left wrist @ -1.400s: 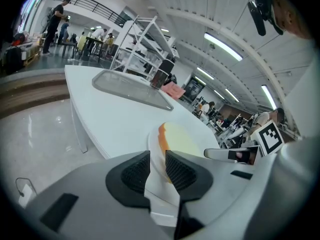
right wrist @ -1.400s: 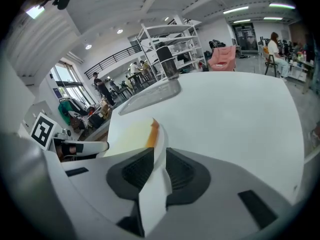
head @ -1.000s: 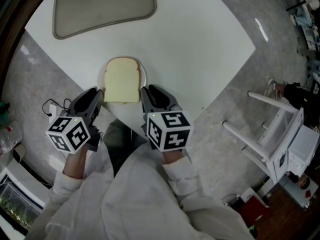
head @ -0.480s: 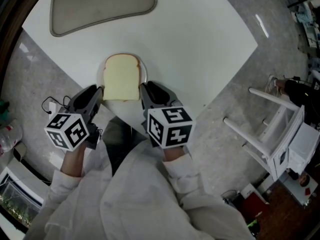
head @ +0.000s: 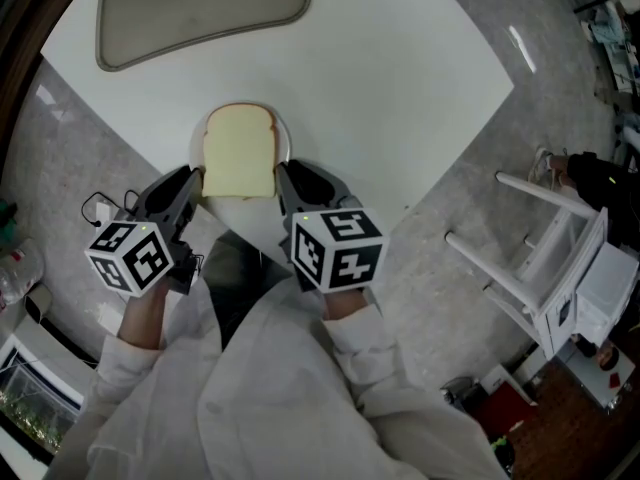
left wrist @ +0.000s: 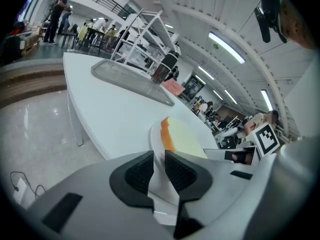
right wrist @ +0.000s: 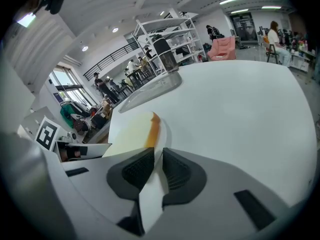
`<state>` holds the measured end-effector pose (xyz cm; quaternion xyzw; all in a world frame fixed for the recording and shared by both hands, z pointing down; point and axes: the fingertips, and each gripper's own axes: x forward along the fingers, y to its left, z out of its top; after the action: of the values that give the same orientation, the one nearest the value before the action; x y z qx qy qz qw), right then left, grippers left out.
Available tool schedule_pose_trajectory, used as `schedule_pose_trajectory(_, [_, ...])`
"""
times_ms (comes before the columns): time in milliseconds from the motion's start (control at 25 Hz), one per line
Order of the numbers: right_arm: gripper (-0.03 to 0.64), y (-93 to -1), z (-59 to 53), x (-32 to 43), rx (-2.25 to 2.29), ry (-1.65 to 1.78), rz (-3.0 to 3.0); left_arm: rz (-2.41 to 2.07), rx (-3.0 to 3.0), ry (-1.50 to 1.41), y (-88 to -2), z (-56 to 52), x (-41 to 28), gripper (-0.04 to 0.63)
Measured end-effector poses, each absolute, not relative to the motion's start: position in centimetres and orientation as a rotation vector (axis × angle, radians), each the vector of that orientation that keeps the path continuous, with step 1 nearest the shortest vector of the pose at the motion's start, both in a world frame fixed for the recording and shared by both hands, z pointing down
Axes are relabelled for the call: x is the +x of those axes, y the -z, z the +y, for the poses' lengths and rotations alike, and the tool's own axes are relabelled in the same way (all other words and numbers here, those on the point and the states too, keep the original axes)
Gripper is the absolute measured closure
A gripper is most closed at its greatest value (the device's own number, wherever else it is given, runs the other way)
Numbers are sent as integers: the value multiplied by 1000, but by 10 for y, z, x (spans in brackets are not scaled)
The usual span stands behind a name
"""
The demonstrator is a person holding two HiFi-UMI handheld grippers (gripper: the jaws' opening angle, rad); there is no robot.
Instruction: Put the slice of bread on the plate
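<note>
A pale slice of bread (head: 240, 153) with a brown crust lies on a round white plate (head: 285, 133) at the near corner of the white table (head: 400, 78). My left gripper (head: 196, 182) is shut on the plate's left rim, and my right gripper (head: 284, 178) is shut on its right rim. In the left gripper view the plate's rim (left wrist: 156, 139) runs between the dark pads (left wrist: 140, 171), with the bread (left wrist: 182, 139) beyond. From the right gripper view, the rim (right wrist: 162, 134) is likewise pinched, with the bread (right wrist: 132, 131) at left. I cannot tell whether the plate rests on the table or hangs just above it.
A grey oval tray (head: 200, 8) lies at the far side of the table. The table's edges drop to a grey floor on both sides of the corner. White frame furniture (head: 540, 268) stands on the floor at right, and a cable (head: 100, 211) lies at left.
The plate with the bread and both grippers have drifted slightly up in the view, a little farther onto the table. Both grips are unchanged.
</note>
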<state>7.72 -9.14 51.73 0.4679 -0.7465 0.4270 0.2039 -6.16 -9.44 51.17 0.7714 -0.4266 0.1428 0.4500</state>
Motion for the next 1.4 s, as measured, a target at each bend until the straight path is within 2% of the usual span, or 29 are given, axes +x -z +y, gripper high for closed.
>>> schedule_pose_trajectory(1400, [566, -478, -105, 78, 1293, -1143, -2189, -1125, 1918, -277, -479, -97, -61, 525])
